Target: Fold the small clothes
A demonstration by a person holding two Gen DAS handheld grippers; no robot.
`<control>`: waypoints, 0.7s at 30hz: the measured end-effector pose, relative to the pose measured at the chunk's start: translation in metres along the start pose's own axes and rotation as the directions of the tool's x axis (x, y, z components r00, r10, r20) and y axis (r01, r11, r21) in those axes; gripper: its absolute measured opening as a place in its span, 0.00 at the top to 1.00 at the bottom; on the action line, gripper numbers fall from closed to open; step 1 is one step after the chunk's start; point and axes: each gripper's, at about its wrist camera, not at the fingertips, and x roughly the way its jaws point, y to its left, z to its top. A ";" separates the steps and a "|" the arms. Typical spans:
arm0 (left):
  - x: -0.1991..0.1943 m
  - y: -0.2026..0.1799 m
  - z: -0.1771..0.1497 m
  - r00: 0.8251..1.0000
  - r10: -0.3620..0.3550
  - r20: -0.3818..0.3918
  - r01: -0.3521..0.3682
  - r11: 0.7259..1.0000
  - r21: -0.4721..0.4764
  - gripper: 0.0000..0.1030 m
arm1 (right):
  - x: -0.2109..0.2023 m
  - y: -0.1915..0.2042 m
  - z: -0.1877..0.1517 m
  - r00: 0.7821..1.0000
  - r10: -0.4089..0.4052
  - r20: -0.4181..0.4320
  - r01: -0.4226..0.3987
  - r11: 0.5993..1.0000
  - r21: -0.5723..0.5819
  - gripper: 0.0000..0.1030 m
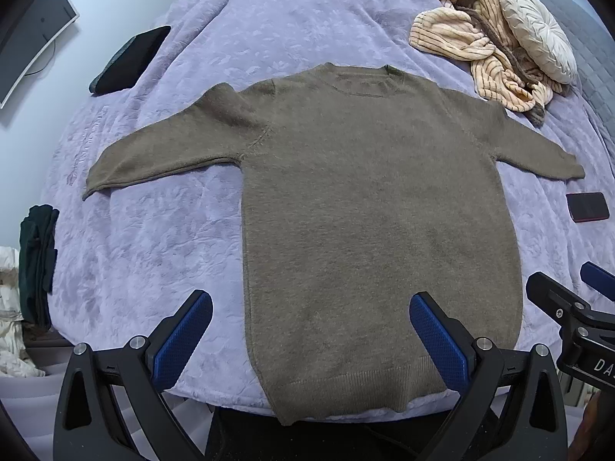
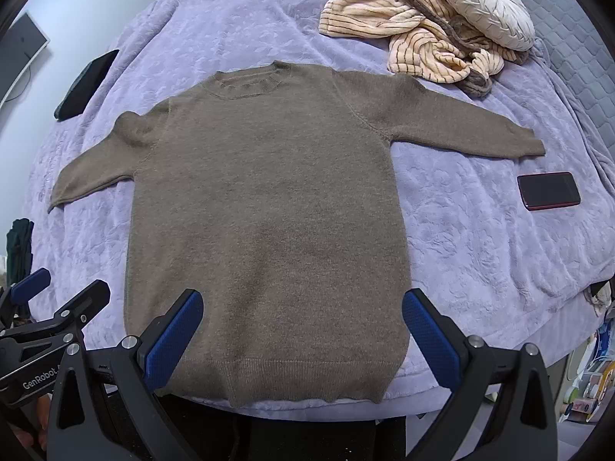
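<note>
A brown knitted sweater (image 1: 369,207) (image 2: 269,199) lies flat on the lilac bedspread (image 1: 161,238), both sleeves spread out sideways, neck away from me and hem at the near edge. My left gripper (image 1: 311,338) hovers open above the hem's left part, with nothing between its blue pads. My right gripper (image 2: 301,334) also stands open, over the hem's middle and right part, holding nothing. Each gripper shows at the other view's lower edge.
A striped beige garment (image 1: 472,38) (image 2: 403,34) and a round cream cushion (image 1: 538,30) lie at the far right. A phone (image 2: 549,190) (image 1: 587,206) rests right of the sweater. A dark flat object (image 1: 130,61) lies far left, and dark clothing (image 1: 36,265) hangs off the left edge.
</note>
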 end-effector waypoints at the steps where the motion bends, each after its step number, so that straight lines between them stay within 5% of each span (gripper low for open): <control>1: 0.001 0.000 0.000 1.000 0.000 -0.002 0.000 1.000 0.001 0.00 | 0.001 0.000 0.000 1.000 0.000 -0.001 0.000 1.000 0.000 0.00; 21: 0.005 -0.012 0.013 0.999 0.018 -0.029 -0.018 1.000 -0.007 0.00 | 0.016 -0.010 0.018 0.999 0.019 -0.030 -0.020 1.000 -0.017 0.00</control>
